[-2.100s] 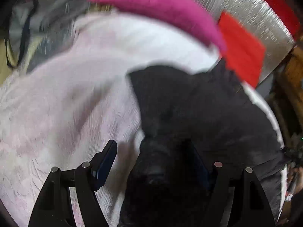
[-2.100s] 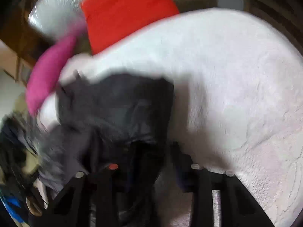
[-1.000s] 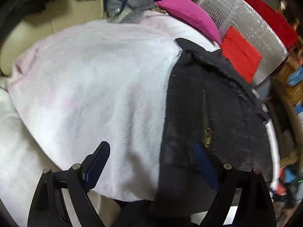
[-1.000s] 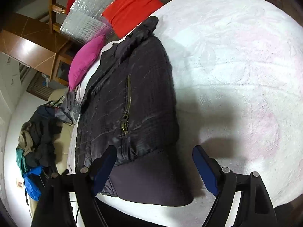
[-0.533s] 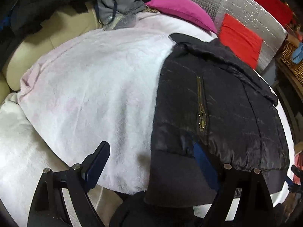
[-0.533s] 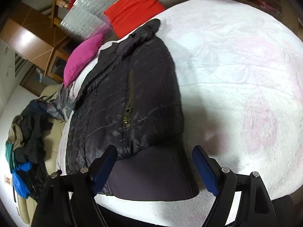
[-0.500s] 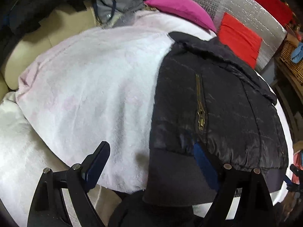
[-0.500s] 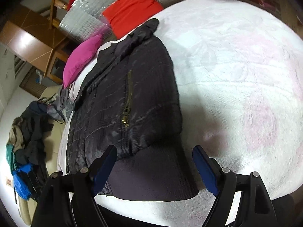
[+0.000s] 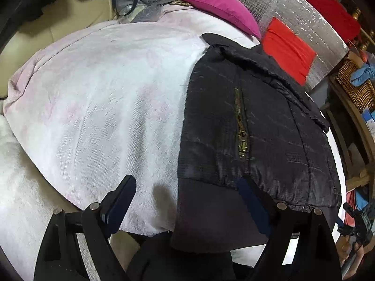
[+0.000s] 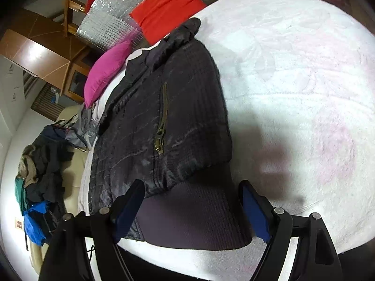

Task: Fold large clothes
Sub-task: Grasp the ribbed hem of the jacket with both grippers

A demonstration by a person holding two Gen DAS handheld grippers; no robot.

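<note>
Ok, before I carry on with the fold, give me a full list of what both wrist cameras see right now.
jacket: one, black quilted with a brass zip, lying flat on the blanket, ribbed hem nearest the grippers
blanket: one, white with faint pink, spread under the jacket
pink cushion: one, magenta, far edge of the blanket
red cloth: one, red, on the silver sheet beyond the jacket collar
silver sheet: one, quilted foil, behind the cushion
clothes pile: one heap, dark, green and blue, off to the side
wicker basket: one, tan, at the edge
left gripper: open, above the hem, holding nothing
right gripper: open, above the hem, holding nothing
</note>
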